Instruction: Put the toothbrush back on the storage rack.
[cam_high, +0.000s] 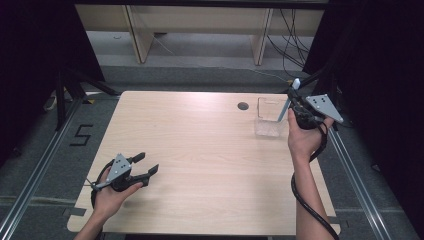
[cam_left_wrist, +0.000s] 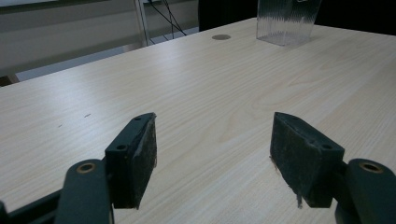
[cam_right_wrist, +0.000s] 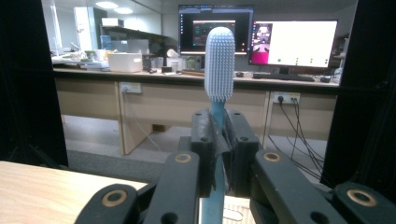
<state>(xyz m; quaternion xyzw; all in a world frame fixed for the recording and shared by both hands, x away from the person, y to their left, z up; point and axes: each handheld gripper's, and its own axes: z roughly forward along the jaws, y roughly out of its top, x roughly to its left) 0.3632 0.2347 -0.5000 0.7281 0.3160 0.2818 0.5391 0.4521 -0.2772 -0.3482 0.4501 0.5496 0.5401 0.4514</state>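
My right gripper (cam_high: 298, 107) is shut on a pale blue toothbrush (cam_right_wrist: 219, 65), held upright with its bristled head above the jaws; in the high view the toothbrush (cam_high: 290, 97) stands over the right side of a clear plastic cup (cam_high: 268, 117) at the table's far right. Its handle runs down between the jaws toward the cup. My left gripper (cam_high: 148, 165) rests near the table's front left, open, with nothing between its pads (cam_left_wrist: 140, 156). From the left gripper view the clear cup (cam_left_wrist: 286, 21) stands far off across the table.
The light wooden table (cam_high: 200, 165) has a round cable hole (cam_high: 243, 106) left of the cup. Desk legs and cables lie beyond the far edge. Metal rails run along both sides of the table. Desks with monitors (cam_right_wrist: 254, 39) stand in the room behind.
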